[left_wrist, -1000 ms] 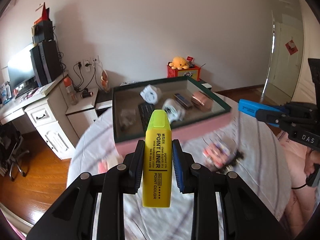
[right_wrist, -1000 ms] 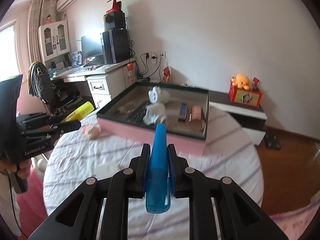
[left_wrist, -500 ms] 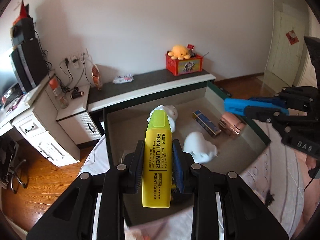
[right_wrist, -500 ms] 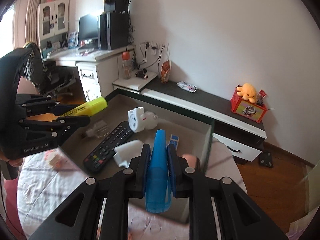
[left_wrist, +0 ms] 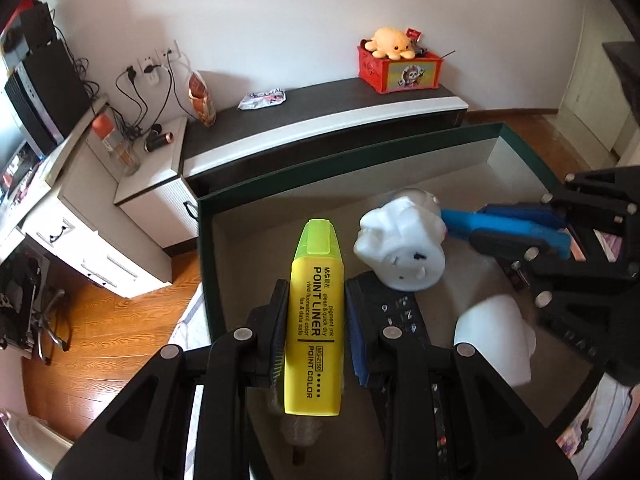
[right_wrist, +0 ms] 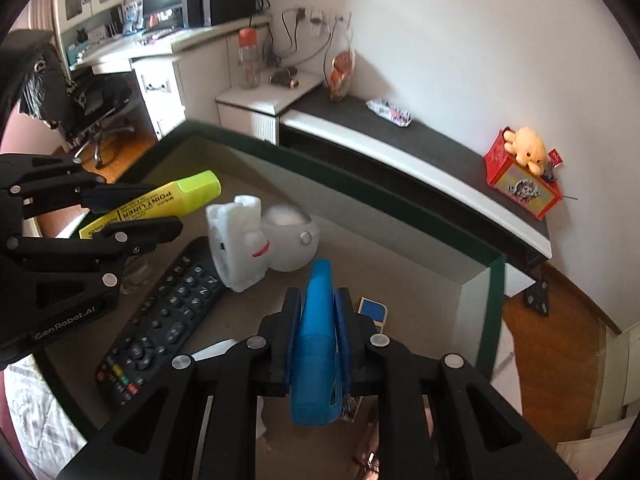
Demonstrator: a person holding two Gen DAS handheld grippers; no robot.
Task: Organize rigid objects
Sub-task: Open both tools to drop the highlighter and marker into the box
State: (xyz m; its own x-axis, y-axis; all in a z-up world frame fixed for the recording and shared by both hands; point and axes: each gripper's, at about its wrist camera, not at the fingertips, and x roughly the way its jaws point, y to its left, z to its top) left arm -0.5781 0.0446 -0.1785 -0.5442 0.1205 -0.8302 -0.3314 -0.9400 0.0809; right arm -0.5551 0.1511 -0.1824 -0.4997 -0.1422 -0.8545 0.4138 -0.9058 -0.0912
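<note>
A: Yellow highlighter point(left_wrist: 316, 312) clamped in your left hand-held gripper point(left_wrist: 316, 320), blue object point(right_wrist: 316, 340) clamped in your right hand-held gripper point(right_wrist: 317, 344); both over the green-rimmed box point(right_wrist: 490, 312).

B: Placing step, likely. Lower each clear of the remote point(right_wrist: 160, 320), then release.

yellow highlighter point(left_wrist: 316, 320) capped, blue object point(right_wrist: 316, 344), both above green-rimmed box point(right_wrist: 494, 300)
</note>
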